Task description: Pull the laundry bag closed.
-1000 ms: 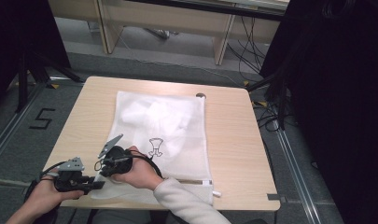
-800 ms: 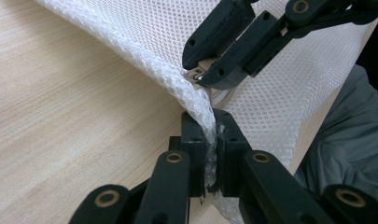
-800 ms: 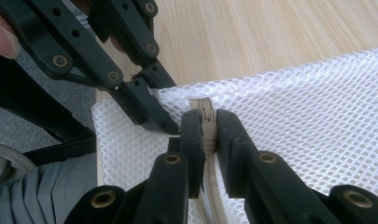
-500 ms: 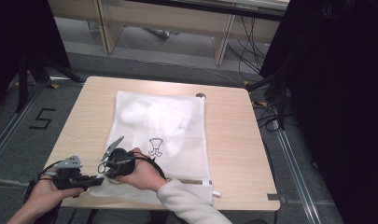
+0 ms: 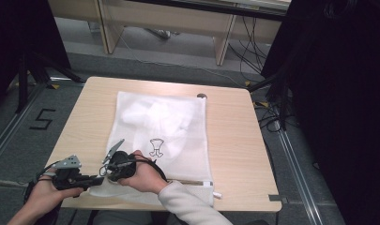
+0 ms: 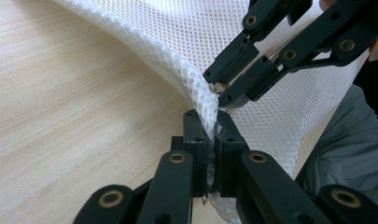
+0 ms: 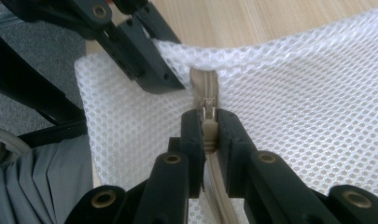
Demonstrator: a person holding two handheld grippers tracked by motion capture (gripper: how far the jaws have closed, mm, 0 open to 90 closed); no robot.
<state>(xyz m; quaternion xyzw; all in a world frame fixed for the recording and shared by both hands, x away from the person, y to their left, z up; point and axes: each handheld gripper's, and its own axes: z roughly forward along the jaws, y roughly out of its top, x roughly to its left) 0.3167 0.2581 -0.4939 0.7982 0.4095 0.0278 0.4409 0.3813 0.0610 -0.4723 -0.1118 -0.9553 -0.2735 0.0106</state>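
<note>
A white mesh laundry bag [image 5: 178,154] lies flat on the wooden table [image 5: 234,140], with white cloth bunched inside [image 5: 155,115] and a small black print [image 5: 155,146] on top. At the bag's near left corner my left gripper [image 5: 95,180] is shut on the lifted mesh edge [image 6: 196,88], its pads pinching the fabric [image 6: 213,126]. Right beside it, my right gripper [image 5: 110,176] is shut on the beige zipper pull [image 7: 208,119], where the zipper [image 7: 203,84] ends. The two grippers' tips almost touch; the right gripper's jaws reach in from the upper right of the left gripper view [image 6: 219,86].
The table's near edge runs just under both hands. A grey sleeve [image 5: 192,206] reaches over the bag's near edge. A floor marking "5" [image 5: 41,119] lies to the left, cables and black stands [image 5: 277,93] to the right, wooden furniture legs [image 5: 225,44] beyond.
</note>
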